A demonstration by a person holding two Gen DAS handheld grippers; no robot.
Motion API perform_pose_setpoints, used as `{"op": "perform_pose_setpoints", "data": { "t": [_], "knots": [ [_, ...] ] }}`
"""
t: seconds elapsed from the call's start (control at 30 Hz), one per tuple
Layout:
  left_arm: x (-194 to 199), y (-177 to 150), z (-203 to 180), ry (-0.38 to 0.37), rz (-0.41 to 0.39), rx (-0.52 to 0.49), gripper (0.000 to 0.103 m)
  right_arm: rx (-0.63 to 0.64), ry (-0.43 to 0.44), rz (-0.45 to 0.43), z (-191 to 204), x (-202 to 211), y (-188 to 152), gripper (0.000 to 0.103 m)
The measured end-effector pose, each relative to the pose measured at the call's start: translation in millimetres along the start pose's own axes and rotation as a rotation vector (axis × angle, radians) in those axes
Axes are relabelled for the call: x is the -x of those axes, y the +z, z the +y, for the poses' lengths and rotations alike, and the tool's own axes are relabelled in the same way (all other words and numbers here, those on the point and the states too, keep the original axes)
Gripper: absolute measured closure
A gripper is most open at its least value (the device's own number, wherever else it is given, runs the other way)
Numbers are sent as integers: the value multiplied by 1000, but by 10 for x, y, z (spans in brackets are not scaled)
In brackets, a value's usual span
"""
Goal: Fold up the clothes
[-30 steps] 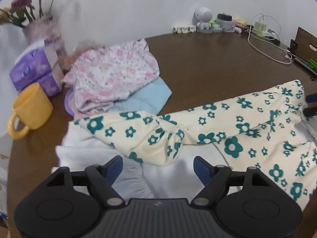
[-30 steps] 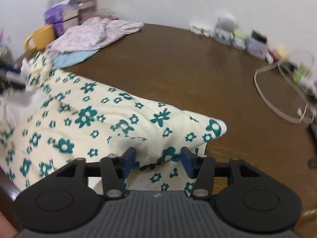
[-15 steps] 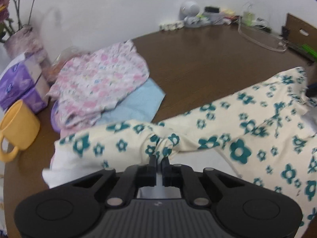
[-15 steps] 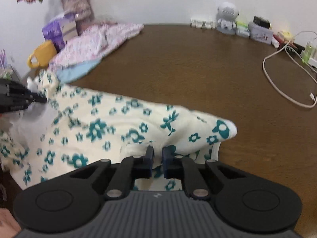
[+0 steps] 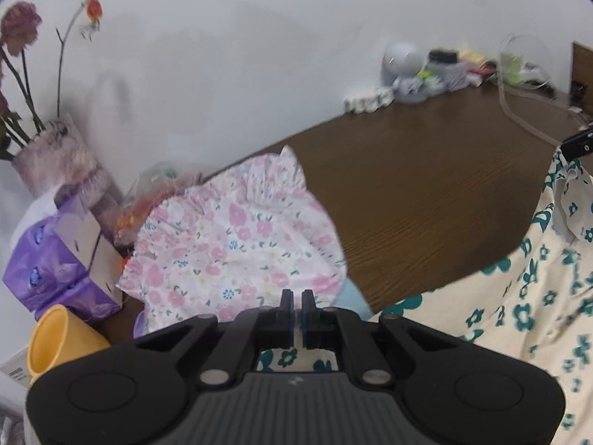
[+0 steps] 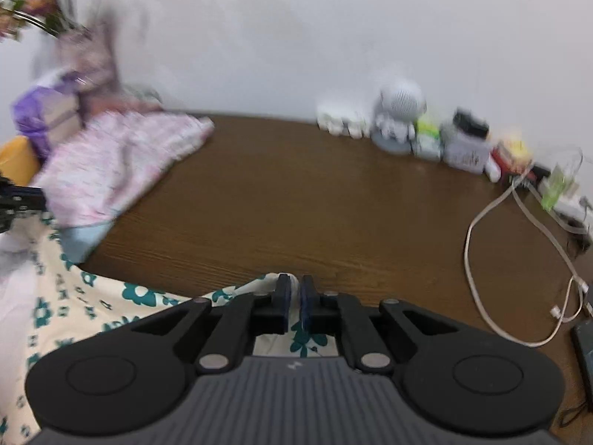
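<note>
A cream garment with teal flowers [image 5: 526, 304] hangs stretched between my two grippers, lifted above the brown table [image 5: 426, 185]. My left gripper [image 5: 296, 298] is shut on one edge of it; cloth shows under its jaws. My right gripper [image 6: 294, 289] is shut on the other edge of the garment [image 6: 92, 307], with a white fold pinched between its fingertips. The right gripper's tip also shows at the far right of the left wrist view [image 5: 578, 146].
A pink floral garment [image 5: 237, 244] lies on a light blue cloth [image 5: 350, 298] at the left. Beside it stand purple tissue packs [image 5: 55, 259], a yellow mug [image 5: 55, 341] and a flower vase [image 5: 63, 155]. A white robot figure [image 6: 400, 111], small items and a looped cable [image 6: 519, 259] line the back right.
Both grippers closed on the teal-flowered garment and then lifted it off the table. The views now tilt up toward the wall.
</note>
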State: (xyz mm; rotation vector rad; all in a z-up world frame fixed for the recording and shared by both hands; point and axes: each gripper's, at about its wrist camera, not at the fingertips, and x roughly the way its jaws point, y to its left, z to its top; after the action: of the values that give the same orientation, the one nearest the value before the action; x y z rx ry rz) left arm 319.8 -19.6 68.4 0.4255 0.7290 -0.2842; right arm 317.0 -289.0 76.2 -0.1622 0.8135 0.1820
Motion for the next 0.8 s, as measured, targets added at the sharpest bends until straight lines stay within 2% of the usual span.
{"op": "perform_pose_setpoints", "data": {
  "t": [0.13, 0.2, 0.23, 0.27, 0.33, 0.37, 0.43, 0.53, 0.63, 0.8],
  "knots": [
    [-180, -101, 33, 1, 23, 39, 101, -33, -31, 67, -33, -417, -74, 98],
    [-221, -159, 98, 4, 22, 77, 92, -69, -11, 76, -88, -470, -125, 97],
    [-174, -189, 178, -2, 22, 113, 81, -87, 0, 80, -117, -493, -150, 93],
    [-125, -218, 258, -8, 22, 148, 61, -110, 16, 73, -164, -449, -172, 91],
    [66, -320, 446, -30, -7, 220, 37, -146, 59, 32, -254, -200, -274, 64],
    [210, -393, 555, -46, -38, 257, 30, -163, 81, 11, -299, -72, -327, 59],
    [487, -573, 704, -64, -64, 293, 23, -147, 107, -28, -367, 223, -486, 56],
    [813, -939, 853, -46, -55, 308, 18, -122, 101, -31, -410, 527, -800, 47],
    [982, -1356, 920, -25, -2, 342, 17, -122, 113, -5, -400, 686, -1133, 46],
    [1071, -1826, 957, -86, 44, 452, 18, -109, 133, 16, -230, 782, -1541, 46]
  ]
}}
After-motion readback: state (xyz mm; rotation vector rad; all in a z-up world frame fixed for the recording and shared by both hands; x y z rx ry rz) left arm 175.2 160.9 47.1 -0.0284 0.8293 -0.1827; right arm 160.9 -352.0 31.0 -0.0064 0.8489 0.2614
